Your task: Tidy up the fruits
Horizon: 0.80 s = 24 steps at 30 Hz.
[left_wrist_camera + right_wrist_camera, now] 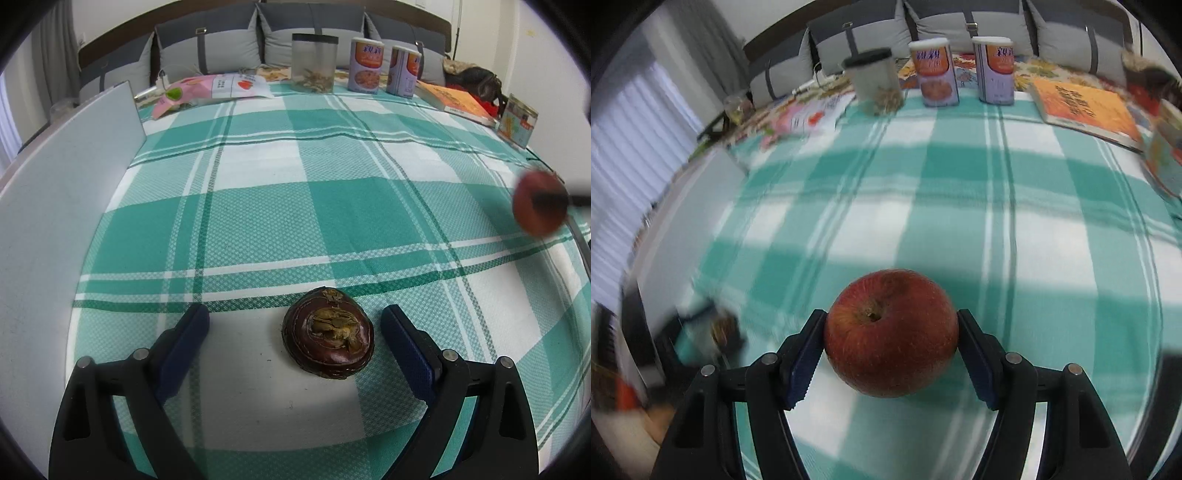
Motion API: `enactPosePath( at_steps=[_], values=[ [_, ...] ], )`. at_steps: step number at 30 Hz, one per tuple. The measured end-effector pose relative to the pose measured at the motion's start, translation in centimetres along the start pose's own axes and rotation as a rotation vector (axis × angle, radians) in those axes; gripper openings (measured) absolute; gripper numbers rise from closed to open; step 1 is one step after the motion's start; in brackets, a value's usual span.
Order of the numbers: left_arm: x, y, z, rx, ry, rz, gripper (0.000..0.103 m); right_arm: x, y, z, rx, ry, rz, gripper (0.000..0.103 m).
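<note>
A dark brown, round fruit with a dried, cracked top (pixel 328 336) lies on the green-and-white checked cloth (pixel 295 192). My left gripper (pixel 295 314) stands open around it, one blue pad on each side with a gap to the fruit. In my right gripper (pixel 891 320) sits a red apple (pixel 890 332), both pads pressed on its sides, lifted above the cloth. In the left wrist view the same apple (pixel 535 218) appears blurred at the far right, a dark finger across it. The right wrist view is smeared by motion; the brown fruit (pixel 720 328) shows dimly at its left.
Along the far edge stand a clear jar (pixel 314 62) and two lavender cans (pixel 365 66); a pink snack bag (pixel 214 86) lies to their left. An orange book (pixel 458 101) and a small box (pixel 517 120) lie at the right. A white board (pixel 66 192) borders the left side.
</note>
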<state>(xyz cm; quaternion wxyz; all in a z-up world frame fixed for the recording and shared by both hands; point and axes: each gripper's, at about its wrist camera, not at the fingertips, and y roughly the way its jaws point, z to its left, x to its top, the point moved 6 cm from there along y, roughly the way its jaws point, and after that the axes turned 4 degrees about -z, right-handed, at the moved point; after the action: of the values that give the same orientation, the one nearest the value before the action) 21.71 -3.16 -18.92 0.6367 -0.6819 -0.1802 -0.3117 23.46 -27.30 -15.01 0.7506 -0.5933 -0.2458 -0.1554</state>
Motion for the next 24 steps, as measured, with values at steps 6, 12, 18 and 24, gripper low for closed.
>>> enactPosePath(
  at_steps=[6,12,18,24],
  values=[
    [0.2,0.2,0.1,0.007,-0.005,0.012,0.1,-6.0,-1.8,0.6,-0.179,-0.014,-0.127,0.103],
    [0.4,0.6,0.1,-0.01,0.002,0.012,0.103,-8.9,-1.5,0.4,-0.255,-0.023,-0.111,0.103],
    [0.4,0.6,0.1,-0.009,0.001,0.013,0.103,-9.1,-1.5,0.1,-0.245,-0.009,-0.117,0.103],
    [0.5,0.7,0.1,-0.008,0.001,0.013,0.103,-9.0,-1.1,0.1,-0.244,-0.009,-0.116,0.103]
  ],
)
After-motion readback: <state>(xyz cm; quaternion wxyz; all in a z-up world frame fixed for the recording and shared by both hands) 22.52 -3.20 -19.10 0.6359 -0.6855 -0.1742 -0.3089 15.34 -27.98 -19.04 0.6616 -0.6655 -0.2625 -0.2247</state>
